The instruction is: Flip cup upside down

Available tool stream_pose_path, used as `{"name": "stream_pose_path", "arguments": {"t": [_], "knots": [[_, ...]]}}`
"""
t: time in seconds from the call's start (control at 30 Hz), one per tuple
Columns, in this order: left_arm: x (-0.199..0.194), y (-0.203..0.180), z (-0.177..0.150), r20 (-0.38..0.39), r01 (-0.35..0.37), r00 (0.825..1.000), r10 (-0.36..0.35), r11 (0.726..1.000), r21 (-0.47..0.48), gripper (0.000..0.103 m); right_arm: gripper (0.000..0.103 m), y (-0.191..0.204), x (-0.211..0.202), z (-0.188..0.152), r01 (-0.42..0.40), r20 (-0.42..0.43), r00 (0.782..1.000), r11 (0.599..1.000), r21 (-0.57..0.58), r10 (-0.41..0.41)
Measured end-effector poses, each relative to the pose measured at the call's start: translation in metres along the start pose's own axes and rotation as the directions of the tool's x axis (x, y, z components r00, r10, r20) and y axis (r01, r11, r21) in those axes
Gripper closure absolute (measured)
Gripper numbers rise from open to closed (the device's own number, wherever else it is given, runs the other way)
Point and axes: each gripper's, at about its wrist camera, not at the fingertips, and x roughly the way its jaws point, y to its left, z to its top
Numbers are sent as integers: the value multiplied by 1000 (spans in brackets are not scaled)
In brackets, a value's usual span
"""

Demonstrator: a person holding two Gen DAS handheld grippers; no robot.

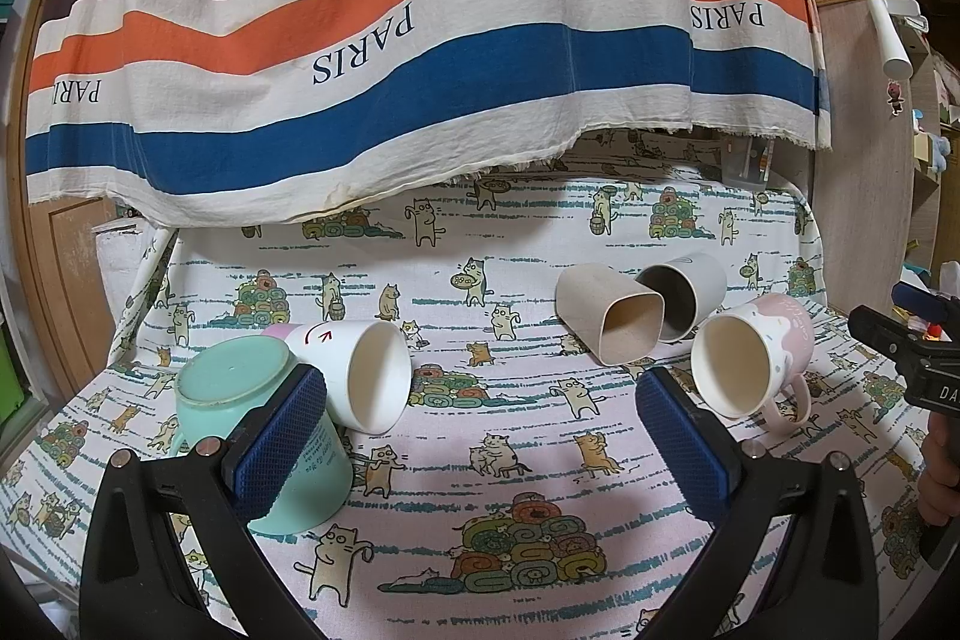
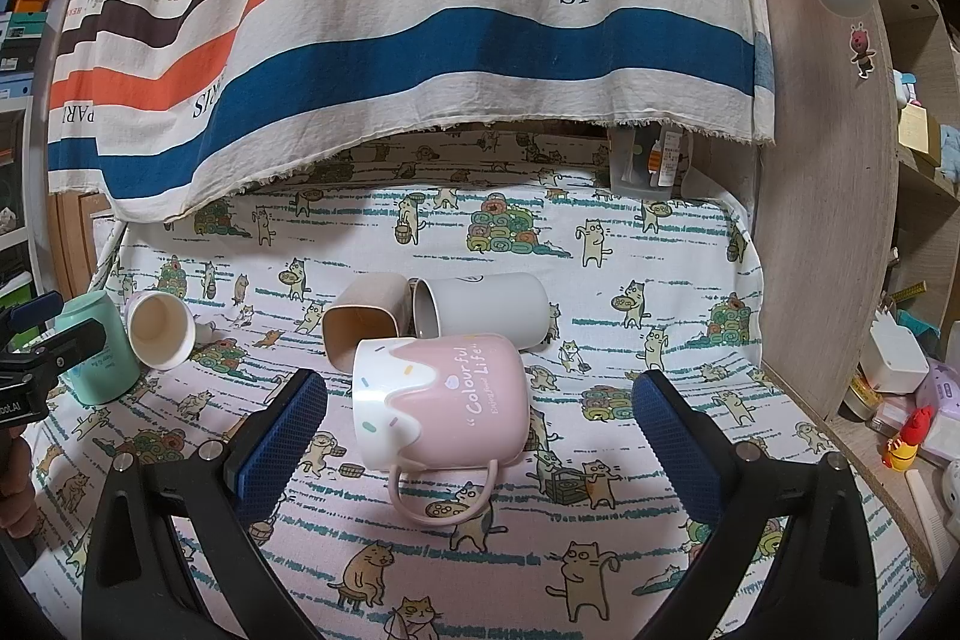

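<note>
A mint green cup (image 1: 240,388) stands upside down at the left, also in the right wrist view (image 2: 99,358). A white cup (image 1: 360,370) lies on its side against it. A beige square cup (image 1: 606,316), a grey cup (image 1: 690,292) and a pink mug (image 1: 756,352) lie on their sides at the right. My left gripper (image 1: 480,436) is open and empty, its left finger beside the green cup. My right gripper (image 2: 480,430) is open, with the pink mug (image 2: 444,400) lying between and just beyond its fingers, handle toward the camera.
A cat-print cloth (image 1: 480,490) covers the table. A striped cloth (image 1: 390,40) hangs at the back. A wooden shelf side (image 2: 822,220) stands at the right, with small items (image 2: 900,400) beyond it. A clear container (image 2: 654,160) sits at the back right.
</note>
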Motion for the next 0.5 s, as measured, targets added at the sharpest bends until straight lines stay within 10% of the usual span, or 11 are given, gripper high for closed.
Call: {"name": "stream_pose_path", "arguments": {"t": [0.5], "knots": [[1,4,-1,-3,1,1000,-1,1000,6,0,1,0,-1,-1,0,-1,1000,1000,-1,0]]}}
